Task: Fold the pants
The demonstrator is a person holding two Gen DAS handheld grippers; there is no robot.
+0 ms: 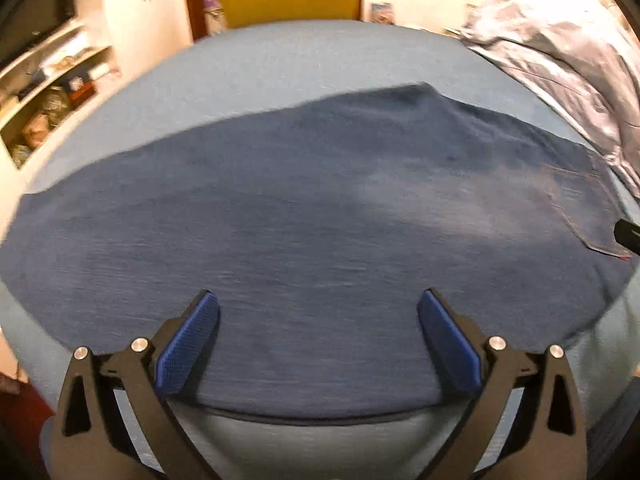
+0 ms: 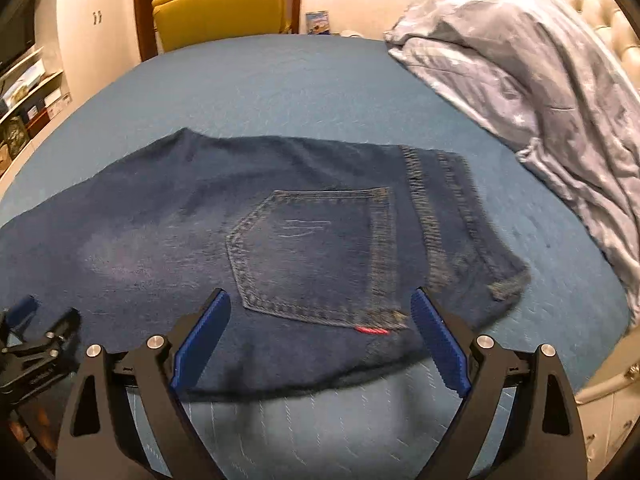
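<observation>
— Bedroom, by the look of it: a bed [image 2: 280, 92] under a blue cover, a yellow chair [image 2: 220, 8] past its far edge, and a crumpled grey duvet [image 2: 520, 64] heaped along the right side by a tufted cream headboard [image 2: 600, 4].

— And the pants [image 2: 256, 216]?

— Dark blue jeans, lying flat across the middle of the bed, running left to right, their near edge close to the bed's near edge. The waistband end points toward the duvet side, with a back pocket [image 2: 316, 248] facing up (there's a small red tag at its near corner).

— Where's the right gripper [image 2: 320, 334]?

— Over the near edge of the jeans at the pocket end, blue pads spread wide apart, nothing pinched between them.

— The left gripper [image 1: 318, 340]?

— Further left along the same near edge, over the leg fabric. Its jaws stand wide apart too, and the cloth lies loose beneath them. From the right wrist view it shows at the lower left corner, just beside the denim.

— Anything else around?

— Open shelves [image 1: 52, 92] with clutter against the left wall, blurred.
</observation>
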